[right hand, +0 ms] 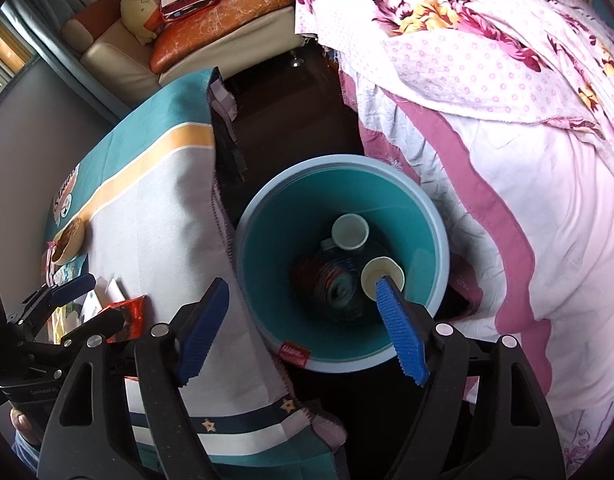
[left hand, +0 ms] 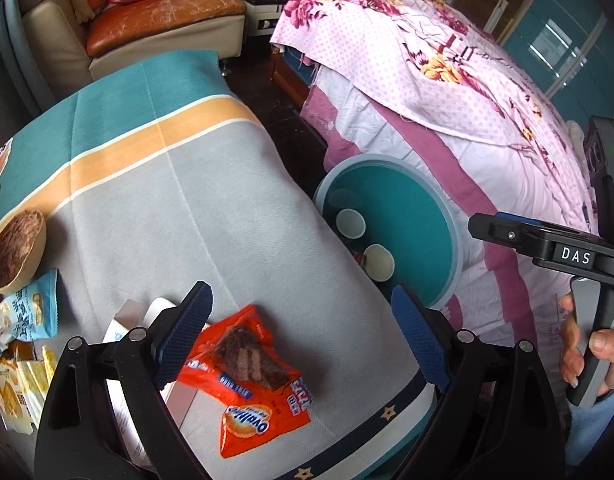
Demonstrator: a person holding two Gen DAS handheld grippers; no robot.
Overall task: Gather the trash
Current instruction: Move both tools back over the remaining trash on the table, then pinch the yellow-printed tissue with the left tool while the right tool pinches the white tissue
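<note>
An orange Ovaltine wrapper [left hand: 247,376] lies on the grey tablecloth near the table's front edge. My left gripper [left hand: 299,296] hangs open just over it, with the wrapper below the left finger and nothing gripped. A teal bin [right hand: 339,160] stands on the floor between table and bed. Inside it are two paper cups [right hand: 349,232] [right hand: 381,274] and a crumpled dark bottle [right hand: 335,280]. My right gripper [right hand: 300,286] is open above the bin's mouth and holds nothing. In the left wrist view, the bin [left hand: 447,216] sits past the table corner.
More litter lies at the table's left: a blue snack packet [left hand: 31,312], yellow wrappers [left hand: 23,392], a white box [left hand: 123,320] and a brown bowl [left hand: 17,256]. A bed with a floral quilt [right hand: 507,80] crowds the bin's right. A sofa [left hand: 147,20] stands behind.
</note>
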